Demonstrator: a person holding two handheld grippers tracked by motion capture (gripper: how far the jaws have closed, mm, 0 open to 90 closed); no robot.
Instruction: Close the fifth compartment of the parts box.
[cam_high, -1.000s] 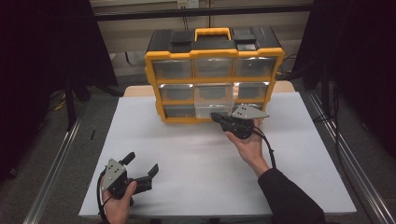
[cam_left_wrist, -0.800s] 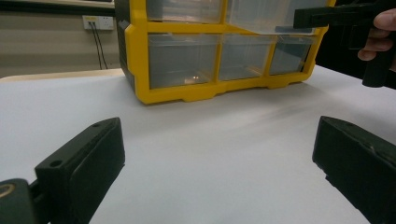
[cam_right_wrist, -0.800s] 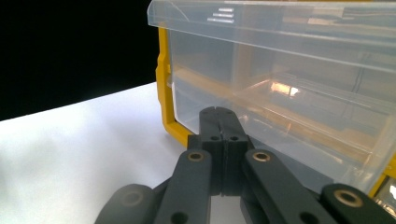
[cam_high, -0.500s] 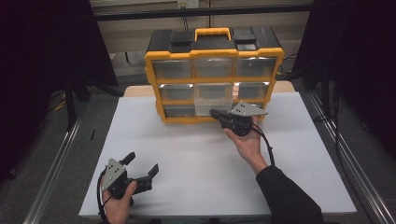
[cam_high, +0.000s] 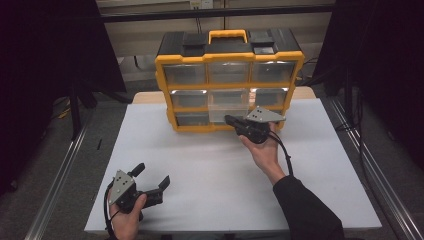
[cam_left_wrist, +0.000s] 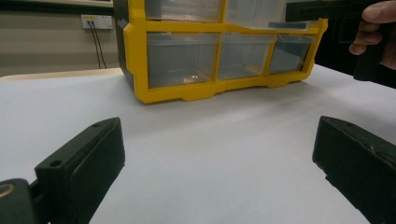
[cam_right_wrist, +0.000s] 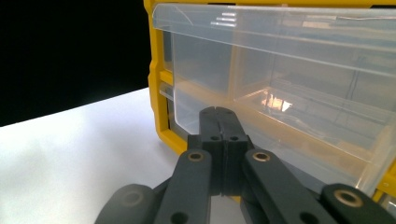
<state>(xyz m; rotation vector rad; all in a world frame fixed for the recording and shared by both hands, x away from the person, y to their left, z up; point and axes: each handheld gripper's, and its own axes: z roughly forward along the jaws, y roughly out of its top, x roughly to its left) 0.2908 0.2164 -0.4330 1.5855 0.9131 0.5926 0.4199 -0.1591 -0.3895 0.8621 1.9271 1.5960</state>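
Right now the right hand-held gripper (cam_high: 231, 120) has its jaws pressed together, tips at the clear middle drawer (cam_high: 228, 113) pulled partway out of the yellow organizer (cam_high: 229, 87) — contact unclear. Left hand-held gripper (cam_high: 150, 179) spread wide, holding nothing, low over the white surface (cam_high: 210, 170).

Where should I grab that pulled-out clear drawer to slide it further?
Probably by the front lip of the clear drawer, coming from the table side, level with it. It sticks out of the middle column of the organizer, so its front wall is the free part. The right gripper sits shut at that front; it would need to open first.
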